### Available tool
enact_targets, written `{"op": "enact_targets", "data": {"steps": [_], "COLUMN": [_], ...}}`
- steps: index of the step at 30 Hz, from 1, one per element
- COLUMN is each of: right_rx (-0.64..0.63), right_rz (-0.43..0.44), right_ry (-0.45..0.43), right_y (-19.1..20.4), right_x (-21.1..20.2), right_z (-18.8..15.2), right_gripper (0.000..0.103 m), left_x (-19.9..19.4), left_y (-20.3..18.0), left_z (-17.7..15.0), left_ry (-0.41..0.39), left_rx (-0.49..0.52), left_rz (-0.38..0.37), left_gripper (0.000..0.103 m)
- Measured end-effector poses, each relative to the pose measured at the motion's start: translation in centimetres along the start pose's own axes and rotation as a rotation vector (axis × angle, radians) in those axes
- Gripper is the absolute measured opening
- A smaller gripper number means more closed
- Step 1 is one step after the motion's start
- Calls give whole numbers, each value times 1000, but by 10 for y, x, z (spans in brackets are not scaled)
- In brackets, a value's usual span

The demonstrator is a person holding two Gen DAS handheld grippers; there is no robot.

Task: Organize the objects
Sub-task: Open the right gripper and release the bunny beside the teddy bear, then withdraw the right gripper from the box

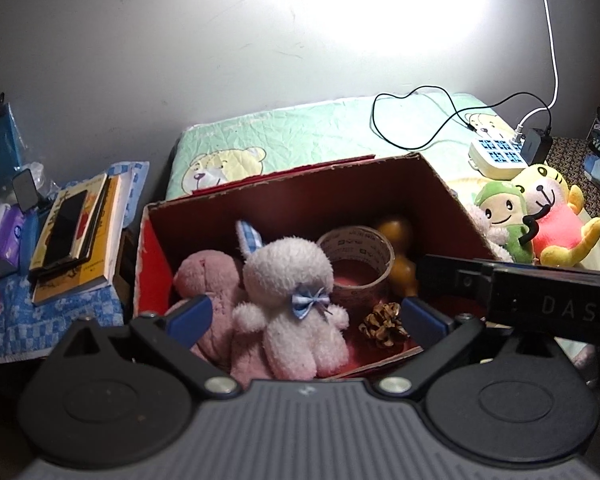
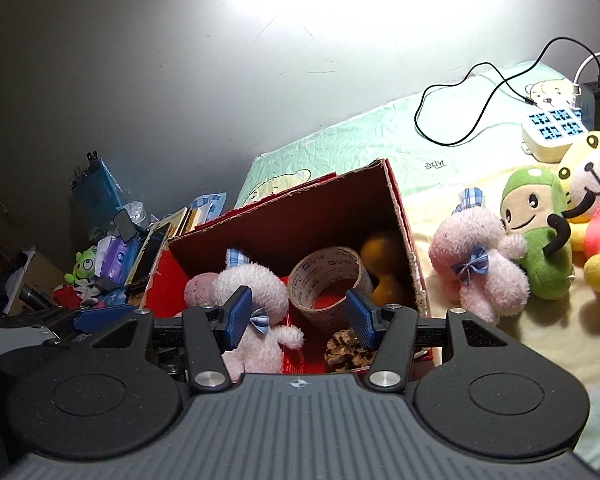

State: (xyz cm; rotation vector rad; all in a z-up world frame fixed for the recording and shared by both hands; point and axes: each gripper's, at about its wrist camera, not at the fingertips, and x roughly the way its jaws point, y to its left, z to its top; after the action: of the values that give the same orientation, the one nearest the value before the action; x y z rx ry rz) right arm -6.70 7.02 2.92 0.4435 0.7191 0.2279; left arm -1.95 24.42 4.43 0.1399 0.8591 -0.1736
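Note:
A red cardboard box (image 1: 156,248) (image 2: 404,216) stands on the bed. Inside lie a white plush bunny with a blue bow (image 1: 292,304) (image 2: 256,284), a pink plush (image 1: 208,276), a tape roll (image 1: 360,264) (image 2: 328,280), a pine cone (image 1: 384,324) (image 2: 346,350) and a yellow gourd toy (image 1: 400,248) (image 2: 384,268). My left gripper (image 1: 306,316) is open and empty above the box front. My right gripper (image 2: 298,314) is open and empty over the box. Right of the box lie a second bunny (image 2: 480,264), a green plush (image 2: 536,232) (image 1: 504,216) and a yellow-pink plush (image 2: 596,208) (image 1: 556,216).
A power strip (image 1: 500,156) (image 2: 552,128) with cables sits at the back right of the bed. A stack of books with a phone (image 1: 76,232) and clutter lie on a blue-cloth surface left of the box. The wall is behind.

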Motion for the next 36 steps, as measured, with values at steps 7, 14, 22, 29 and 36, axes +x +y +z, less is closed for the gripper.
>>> {"op": "enact_targets", "data": {"steps": [7,14,22,29,36], "right_rx": [-70,-124,-170,-152,-210], "right_rz": [-20,-46,-62,-68,-80], "right_ry": [5,-13,-10,6,-16], "right_y": [-5,-8,-5,1,20], "right_x": [-5,-9,-7,0,-1], "right_z": [7,10,8,4,-9], "right_gripper": [55,62,62,62,62], "left_x": [-2,-4,0,1,4], "left_y": [-12,-21,-22,-18,1], "left_z": [4,3,1,-1,-3], "left_ry": [8,8,42,70,106], "left_rx": [-31,-71,-110,-95,-137], "left_rz": [68,129,210,249,250], "left_gripper": [100,100,100,100,100]}}
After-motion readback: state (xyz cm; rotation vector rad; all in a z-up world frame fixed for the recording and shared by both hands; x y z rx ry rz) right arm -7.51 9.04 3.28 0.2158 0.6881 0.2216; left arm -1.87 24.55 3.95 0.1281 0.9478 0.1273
